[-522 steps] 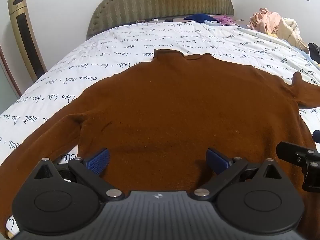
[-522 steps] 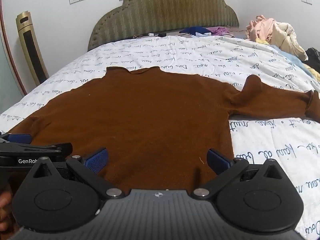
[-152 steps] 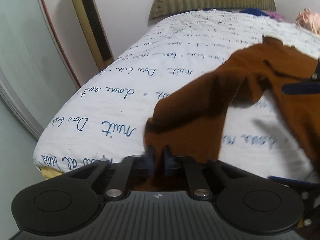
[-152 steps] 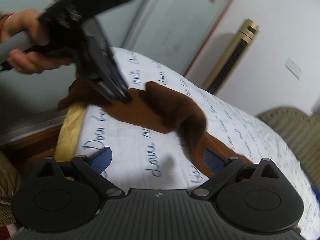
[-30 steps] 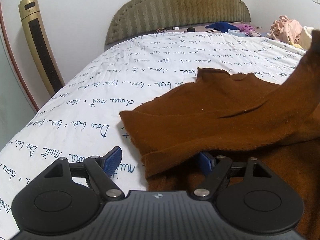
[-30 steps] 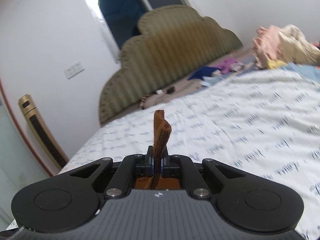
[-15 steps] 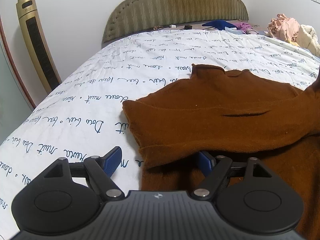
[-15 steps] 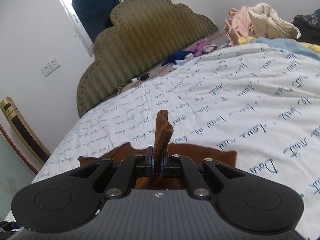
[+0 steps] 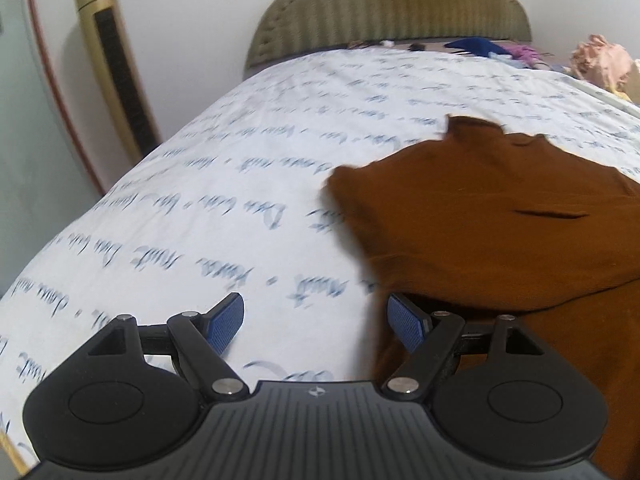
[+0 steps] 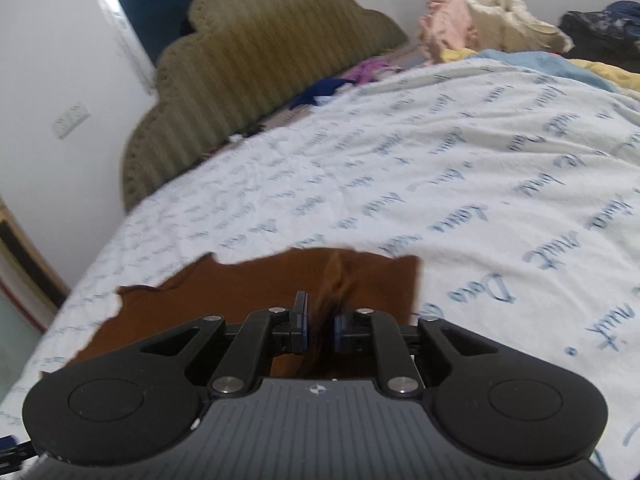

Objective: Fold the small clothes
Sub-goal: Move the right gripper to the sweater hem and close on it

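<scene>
Sweater (image 9: 492, 216) is the brown knit one, lying on the bed (image 9: 224, 184) with the white sheet and blue handwriting print. From my left wrist view it fills the 3 o'clock side, collar up around 1 o'clock, and one sleeve is folded across the body so there's a double layer with a dark crease in it.

My left claw (image 9: 316, 322) is spread wide and has nothing in it. The blue pad at 9 o'clock sits over bare sheet, and the blue pad at 3 o'clock is right at the sweater's edge, just under the folded layer. Can't say if it's actually touching.

My right claw (image 10: 319, 326) has its pads only a little apart, with a bunched-up bit of the sweater (image 10: 256, 280) standing between them. The picture's blurry there, so I honestly can't tell if the pads are pinching it or if it's loose in the gap. The rest of the brown knit lies flat on the sheet ahead of the claw, spreading toward 9 o'clock.

Background stuff: olive padded headboard (image 10: 256, 48) at 12 o'clock, a heap of clothes (image 10: 492, 16) at 1 to 2 o'clock in the right view, and a gold tower fan (image 9: 114, 72) at 10 o'clock in the left view.
</scene>
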`<state>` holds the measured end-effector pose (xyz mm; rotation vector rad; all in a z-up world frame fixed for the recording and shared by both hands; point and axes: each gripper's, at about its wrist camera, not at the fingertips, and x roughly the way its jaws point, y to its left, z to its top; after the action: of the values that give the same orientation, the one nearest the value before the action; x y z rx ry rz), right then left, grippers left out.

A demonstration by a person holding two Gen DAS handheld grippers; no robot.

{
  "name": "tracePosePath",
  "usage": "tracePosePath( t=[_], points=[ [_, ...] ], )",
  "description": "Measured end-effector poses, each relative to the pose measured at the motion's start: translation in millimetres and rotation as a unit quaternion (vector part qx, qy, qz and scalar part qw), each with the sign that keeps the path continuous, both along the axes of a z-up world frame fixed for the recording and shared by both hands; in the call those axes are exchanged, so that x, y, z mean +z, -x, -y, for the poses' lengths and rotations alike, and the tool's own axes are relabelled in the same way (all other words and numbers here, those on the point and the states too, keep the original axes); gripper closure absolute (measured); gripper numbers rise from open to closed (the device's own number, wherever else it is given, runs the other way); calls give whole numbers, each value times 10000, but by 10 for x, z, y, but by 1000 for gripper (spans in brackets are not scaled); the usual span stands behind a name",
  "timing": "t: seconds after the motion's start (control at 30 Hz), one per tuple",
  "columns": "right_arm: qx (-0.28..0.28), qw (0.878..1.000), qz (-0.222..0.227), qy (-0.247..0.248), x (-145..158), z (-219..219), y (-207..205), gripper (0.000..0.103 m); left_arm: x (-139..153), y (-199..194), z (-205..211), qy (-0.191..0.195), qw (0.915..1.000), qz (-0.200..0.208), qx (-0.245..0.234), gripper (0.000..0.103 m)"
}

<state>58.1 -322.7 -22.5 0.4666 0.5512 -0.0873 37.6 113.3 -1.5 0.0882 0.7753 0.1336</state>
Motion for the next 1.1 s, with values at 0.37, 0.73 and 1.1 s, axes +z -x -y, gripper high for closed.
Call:
tracePosePath(
  t=[0.37,0.73,1.1],
  points=[
    [719,9914,-248,1068,-32,-390,89,59,37,-95,230,416,9989,74,-219,24],
    [773,9927,135,912,159,-237,778,35,-5,83,252,484,9985,-89,-253,24],
    [1550,9870,352,257,-105,-656,1358,23,-19,459,282,627,9970,-149,-418,24]
  ],
)
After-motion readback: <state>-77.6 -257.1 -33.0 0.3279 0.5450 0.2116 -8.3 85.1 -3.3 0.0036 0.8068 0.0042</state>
